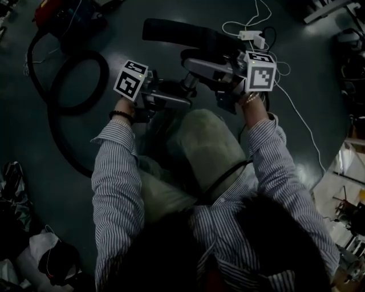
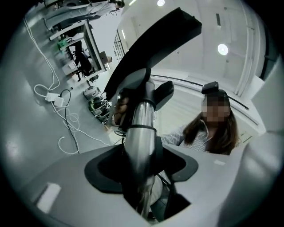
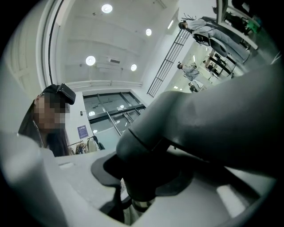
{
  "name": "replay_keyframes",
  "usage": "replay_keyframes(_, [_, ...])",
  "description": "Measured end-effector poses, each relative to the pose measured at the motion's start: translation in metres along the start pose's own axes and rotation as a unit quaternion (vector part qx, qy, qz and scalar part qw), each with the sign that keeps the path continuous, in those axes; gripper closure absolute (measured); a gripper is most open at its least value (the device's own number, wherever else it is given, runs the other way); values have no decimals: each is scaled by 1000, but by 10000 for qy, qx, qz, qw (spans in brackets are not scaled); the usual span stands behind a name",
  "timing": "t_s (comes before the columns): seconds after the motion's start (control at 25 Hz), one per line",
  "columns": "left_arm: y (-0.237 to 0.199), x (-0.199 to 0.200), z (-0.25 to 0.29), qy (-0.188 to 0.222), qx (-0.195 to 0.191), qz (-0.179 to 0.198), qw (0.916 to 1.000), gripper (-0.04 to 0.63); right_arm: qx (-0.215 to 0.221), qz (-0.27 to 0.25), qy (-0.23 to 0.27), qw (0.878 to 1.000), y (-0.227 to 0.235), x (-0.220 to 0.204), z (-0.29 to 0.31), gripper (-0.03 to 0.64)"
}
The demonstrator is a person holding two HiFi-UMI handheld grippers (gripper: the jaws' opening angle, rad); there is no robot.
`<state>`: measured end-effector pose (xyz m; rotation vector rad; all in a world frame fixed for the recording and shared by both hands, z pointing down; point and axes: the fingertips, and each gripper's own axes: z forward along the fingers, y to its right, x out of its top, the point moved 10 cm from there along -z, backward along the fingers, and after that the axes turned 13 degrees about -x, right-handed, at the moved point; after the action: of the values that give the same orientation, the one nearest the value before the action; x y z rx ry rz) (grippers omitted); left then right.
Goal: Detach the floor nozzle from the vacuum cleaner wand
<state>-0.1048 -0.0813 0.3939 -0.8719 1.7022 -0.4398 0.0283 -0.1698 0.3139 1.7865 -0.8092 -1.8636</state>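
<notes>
In the head view the black floor nozzle (image 1: 182,33) lies across the top, above the person's knee. Its grey neck (image 1: 208,69) joins the silver wand (image 1: 188,84). My left gripper (image 1: 171,98) comes in from the left and is shut on the wand. In the left gripper view the silver wand (image 2: 141,133) runs up between the dark pads to the floor nozzle (image 2: 155,48). My right gripper (image 1: 223,80) is shut on the grey neck from the right. In the right gripper view the neck (image 3: 199,119) fills the gap between the jaws of that gripper (image 3: 142,186).
A red vacuum body (image 1: 63,17) sits on the floor at the top left, with its black hose (image 1: 74,85) looping down the left side. A white power strip (image 1: 251,36) and cable lie at the top right. Bags (image 1: 34,251) lie at the lower left.
</notes>
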Motion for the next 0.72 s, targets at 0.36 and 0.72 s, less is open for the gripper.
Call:
replay_keyframes(0.36, [5, -4, 3, -19, 460, 517, 9976, 353, -307, 111, 130, 9994, -2, -1, 1, 453])
replay_keyframes(0.72, [6, -4, 5, 61, 589, 648, 9961, 354, -876, -4, 355, 9955, -6, 2, -6, 465])
